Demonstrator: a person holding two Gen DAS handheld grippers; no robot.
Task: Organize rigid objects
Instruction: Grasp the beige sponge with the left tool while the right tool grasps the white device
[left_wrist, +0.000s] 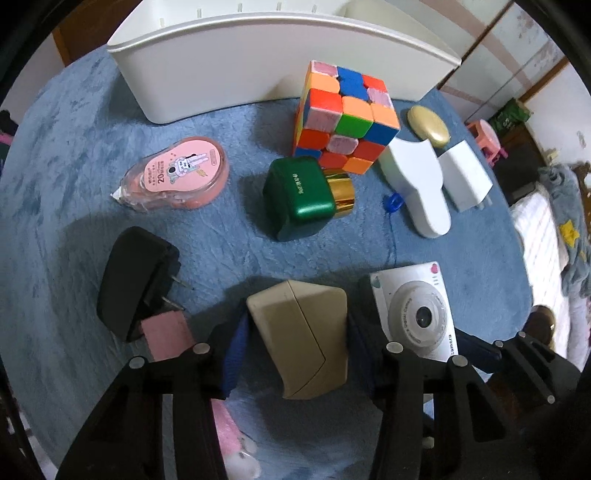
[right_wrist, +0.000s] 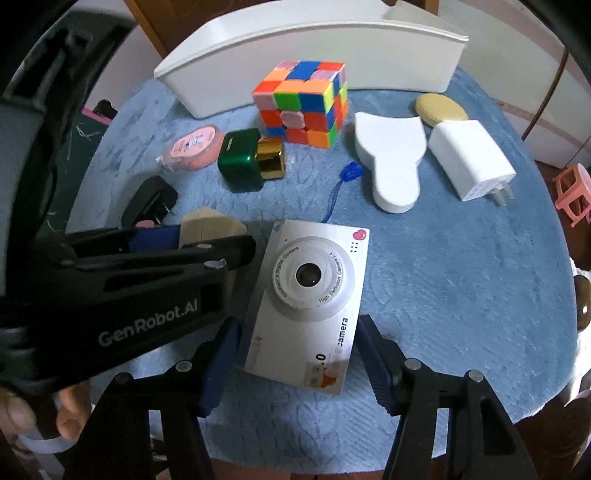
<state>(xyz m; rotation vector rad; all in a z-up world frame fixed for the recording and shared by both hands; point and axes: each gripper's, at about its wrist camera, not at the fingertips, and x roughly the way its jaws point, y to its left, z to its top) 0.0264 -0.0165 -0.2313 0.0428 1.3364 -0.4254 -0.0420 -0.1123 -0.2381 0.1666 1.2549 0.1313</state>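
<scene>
Tongs in your left hand (left_wrist: 295, 343) point steeply down at a blue fuzzy desk (left_wrist: 74, 166), their blue pads set either side of a beige wedge-shaped box (left_wrist: 303, 336); the left pad touches its side, but whether both pads press you cannot tell from these views. Your right tongs (right_wrist: 299, 354) stand apart around the lower end of a white toy camera (right_wrist: 310, 295) lying face up, with a narrow gap on each side. The box sits just left of the camera. A black plug (left_wrist: 136, 280) lies left of the box. Farther back are a pink tape dispenser (left_wrist: 177, 173), a green bottle with a gold cap (left_wrist: 299, 195), a colour cube (left_wrist: 343, 114), a white paddle-shaped piece (left_wrist: 417, 184), a white charger (left_wrist: 465, 177) and a gold oval (left_wrist: 428, 125). A white bin (left_wrist: 240, 62) stands along the far edge.
</scene>
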